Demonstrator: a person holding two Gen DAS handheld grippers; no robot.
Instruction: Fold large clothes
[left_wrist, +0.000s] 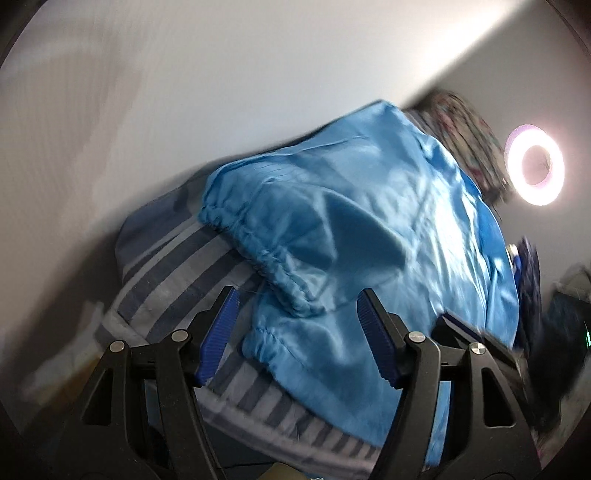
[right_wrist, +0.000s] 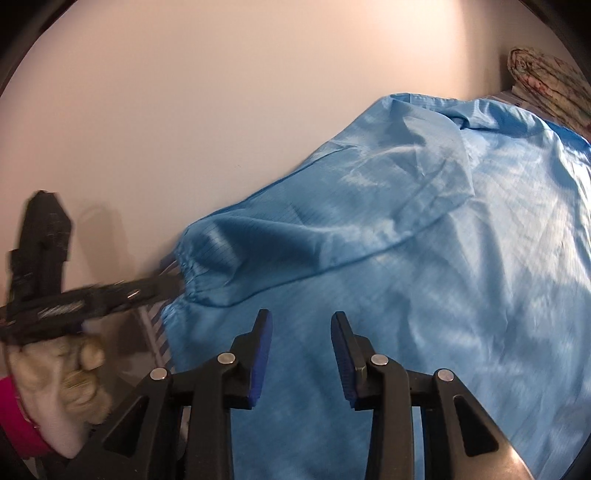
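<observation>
Looking down along the left gripper (left_wrist: 297, 301), the left wrist view showed its blue ribbed pads (left_wrist: 218, 332) spread wide with nothing pinched between them, hovering just above the gathered elastic cuff (left_wrist: 258, 254) of a shiny light-blue jacket-like garment (left_wrist: 388, 229). The garment lay spread on a grey-and-navy striped bed cover (left_wrist: 166, 266), one sleeve folded in across the body, probably so the cuff sat within easy reach for the next fold. A rolled floral fabric bundle (left_wrist: 465, 136) sat at the garment's far end beside a glowing ring light (left_wrist: 535, 164), close enough to crowd that end. In the right wrist view, the right gripper (right_wrist: 301, 321) stood partly open over the garment's body, its pads (right_wrist: 262, 354) gripping nothing; the cloth lay flat beneath them. At the left, a gloved hand (right_wrist: 62, 373) with a pink cuff held the other gripper, whose black fingers (right_wrist: 147, 290) reached the sleeve cuff at the garment's edge. A plain pale wall (right_wrist: 221, 110) ran close behind, leaving little room beyond the sleeve.
</observation>
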